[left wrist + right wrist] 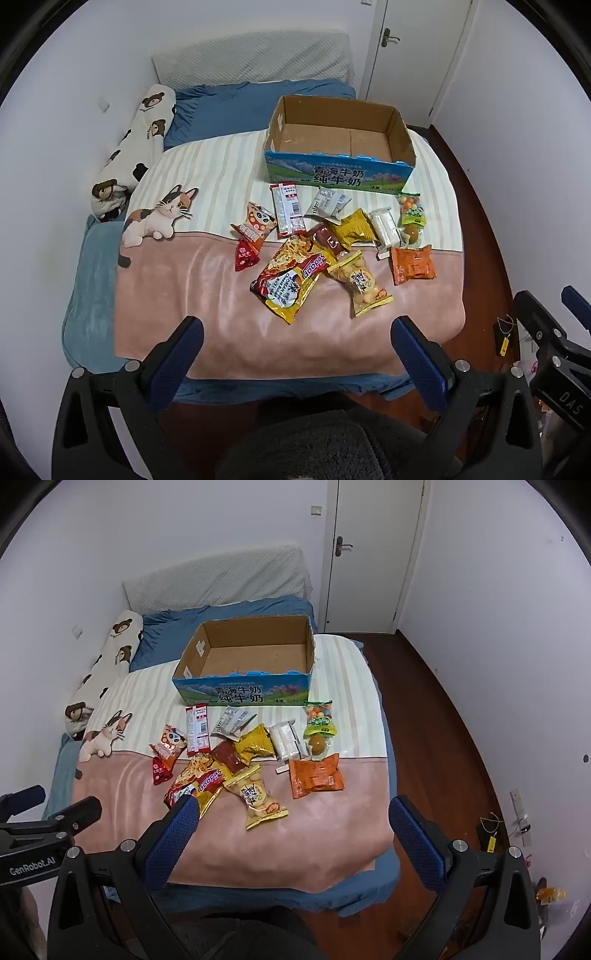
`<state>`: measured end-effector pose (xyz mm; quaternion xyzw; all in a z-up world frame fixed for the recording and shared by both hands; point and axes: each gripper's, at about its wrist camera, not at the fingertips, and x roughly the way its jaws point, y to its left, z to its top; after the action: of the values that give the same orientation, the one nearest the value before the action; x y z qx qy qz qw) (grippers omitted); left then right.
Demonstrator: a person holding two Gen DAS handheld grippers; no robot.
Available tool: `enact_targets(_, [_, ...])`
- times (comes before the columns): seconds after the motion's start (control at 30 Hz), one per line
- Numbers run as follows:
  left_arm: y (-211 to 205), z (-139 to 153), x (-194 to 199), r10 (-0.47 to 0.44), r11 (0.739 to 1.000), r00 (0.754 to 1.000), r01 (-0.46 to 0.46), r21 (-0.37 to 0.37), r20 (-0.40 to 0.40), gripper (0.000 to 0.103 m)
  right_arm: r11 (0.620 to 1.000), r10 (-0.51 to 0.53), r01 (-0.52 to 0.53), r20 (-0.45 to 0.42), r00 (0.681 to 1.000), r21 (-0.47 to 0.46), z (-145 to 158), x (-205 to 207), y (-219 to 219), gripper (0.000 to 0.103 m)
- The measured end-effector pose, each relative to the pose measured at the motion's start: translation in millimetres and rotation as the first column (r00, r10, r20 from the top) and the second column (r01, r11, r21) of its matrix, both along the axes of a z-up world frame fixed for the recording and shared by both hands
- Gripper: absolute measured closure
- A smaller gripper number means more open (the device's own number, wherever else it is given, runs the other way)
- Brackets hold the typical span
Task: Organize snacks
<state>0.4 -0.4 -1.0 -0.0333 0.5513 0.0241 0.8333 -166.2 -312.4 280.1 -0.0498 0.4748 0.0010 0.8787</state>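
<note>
Shiny snack packets (325, 247) (243, 760) are lying scattered mid-blanket (177, 295), just near of the open cardboard box (340, 162) (243, 664). Left gripper (295, 354) and right gripper (291, 830) are hovering near the bed's foot, both released and grasping nothing.

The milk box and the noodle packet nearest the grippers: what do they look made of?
Milk box: seemingly corrugated cardboard, raw brown inside, printed blue outside, top edge torn ragged. Noodle packet: likely thin plastic film, glossy, with crinkles that catch the light.
</note>
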Motion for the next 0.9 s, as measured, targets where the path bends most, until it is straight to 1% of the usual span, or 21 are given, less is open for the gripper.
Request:
enact_targets(0.13, [-2, -4, 3, -0.008, 1.0, 1.0, 0.008, 0.002, -0.011, 0.0, 1.0, 0.001, -0.001, 0.005, 1.0, 0.002, 1, 2, 0, 0.0])
enact_targets(0.17, [2, -1, -1, 0.003, 1.0, 1.0, -0.003, -0.018, 0.016, 0.0, 1.0, 0.004, -0.004, 0.007, 1.0, 0.003, 0, 1, 4, 0.0])
enact_targets(0.43, [5, 4, -6, -0.008, 1.0, 1.0, 0.009, -0.012, 0.023, 0.0, 1.0, 0.002, -0.002, -0.016, 1.0, 0.022, -6, -1, 4, 0.0])
enact_targets(0.53, [1, 5, -4, -0.01, 1.0, 1.0, 0.01, -0.01, 0.017, 0.0, 1.0, -0.001, 0.001, -0.016, 1.0, 0.025, -7, -2, 5, 0.0])
enact_targets(0.9, [2, 9, -4, -0.011, 1.0, 1.0, 0.011, -0.014, 0.024, 0.0, 1.0, -0.003, 0.003, -0.002, 1.0, 0.028, 0, -4, 8, 0.0])
